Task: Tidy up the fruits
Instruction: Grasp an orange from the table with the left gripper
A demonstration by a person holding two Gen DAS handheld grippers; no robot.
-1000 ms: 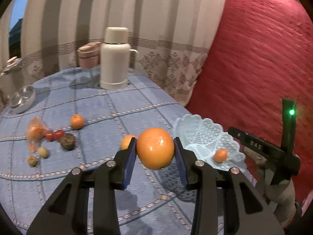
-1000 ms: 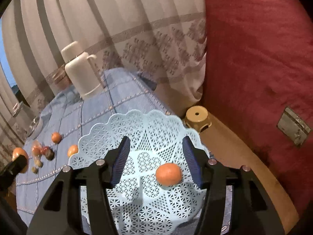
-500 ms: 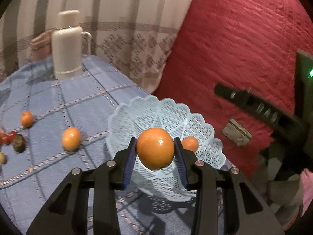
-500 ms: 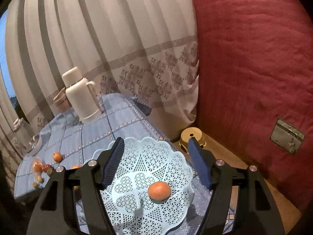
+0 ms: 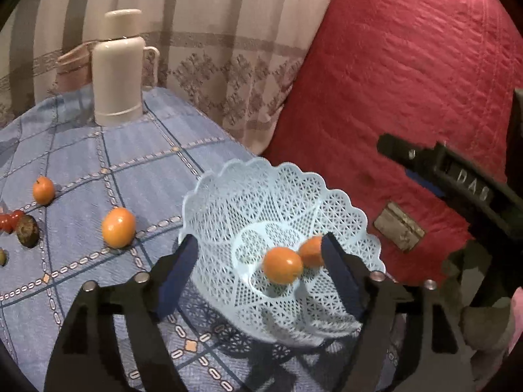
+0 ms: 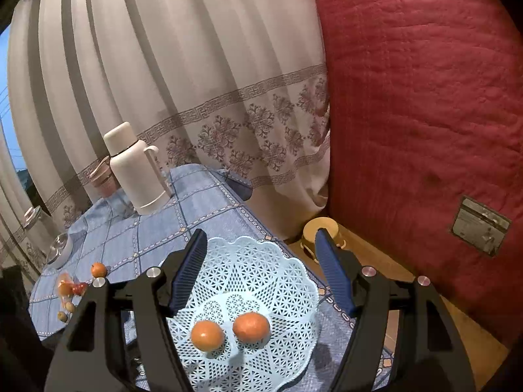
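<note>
With two oranges (image 5: pixel 282 265) lying touching in the basket (image 5: pixel 228 192) at the table's (image 5: pixel 137 163) near right corner, both the left gripper (image 5: pixel 258 269) and right gripper (image 6: pixel 261 271) hover wide-jawed and empty — the next pick looks to be the orange on the cloth (image 5: pixel 118 227), just beside the basket's left rim.

Both the left tool (image 5: pixel 258 258) and right tool (image 6: pixel 261 258) are black, with blue finger pads (image 5: pixel 173 274) and silver screws.
</note>
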